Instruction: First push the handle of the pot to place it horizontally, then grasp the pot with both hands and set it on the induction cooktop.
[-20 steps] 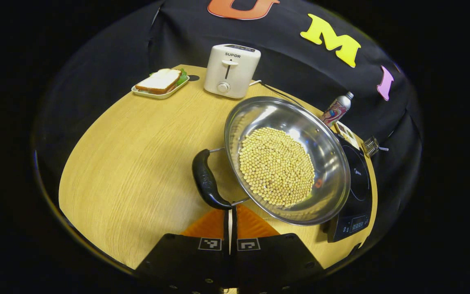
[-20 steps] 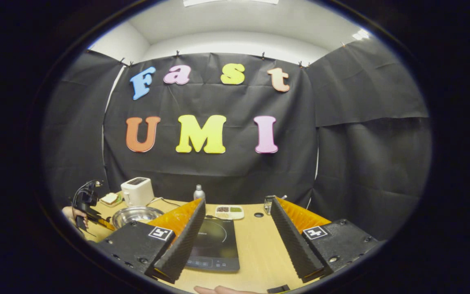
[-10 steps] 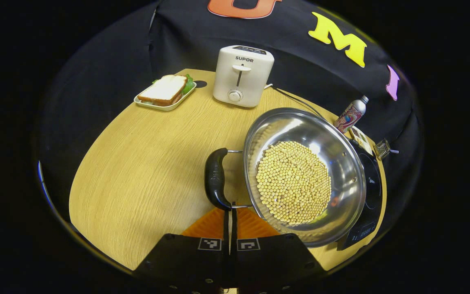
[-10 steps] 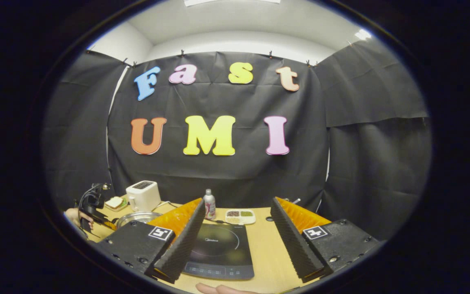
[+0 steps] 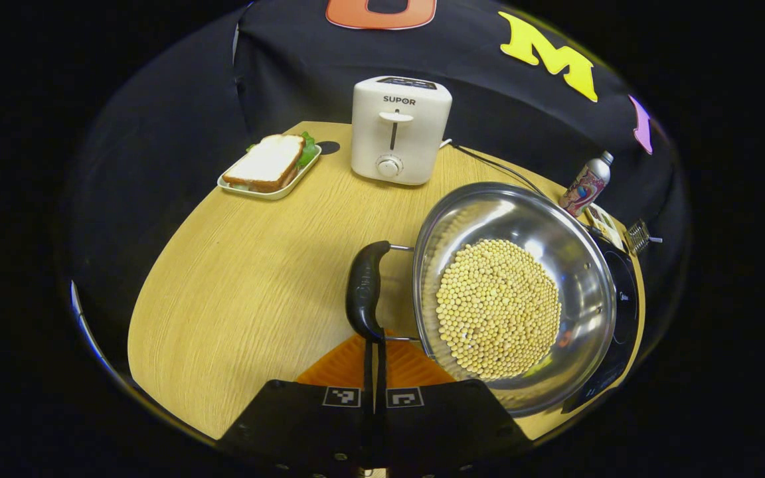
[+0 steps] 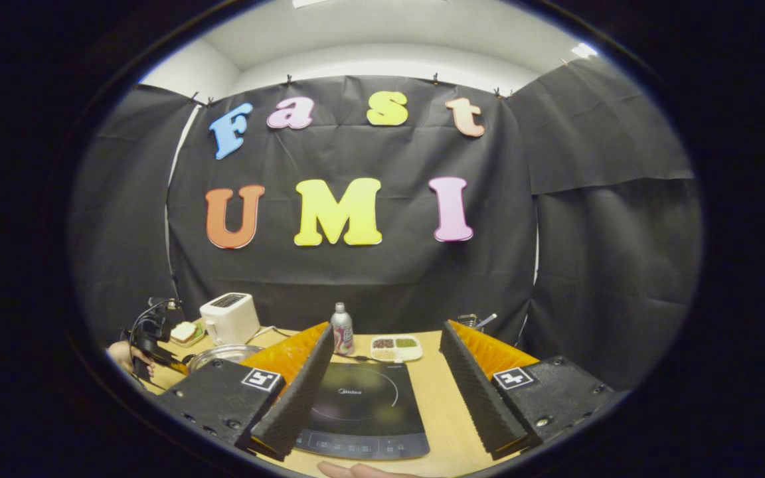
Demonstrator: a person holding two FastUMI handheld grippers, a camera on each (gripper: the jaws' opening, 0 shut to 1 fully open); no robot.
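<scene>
Left tongs (image 5: pixel 374 345) clenched together, tips touching the pot's (image 5: pixel 514 292) black handle (image 5: pixel 364 289) just ahead. Right tongs (image 6: pixel 382 372) released, spread wide above the induction cooktop (image 6: pixel 362 411).

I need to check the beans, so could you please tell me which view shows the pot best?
The left gripper view: the pot lies open from above, beans visible. The right gripper view shows its rim, low at the left.

Bare table (image 5: pixel 236 265) lies open left of the pot (image 5: pixel 522 265). Behind it stand the toaster (image 5: pixel 400 129) and sandwich tray (image 5: pixel 269 166); a bottle (image 6: pixel 340 330) and dish (image 6: pixel 396 346) stand behind the cooktop (image 6: pixel 362 411), whose top is bare.
</scene>
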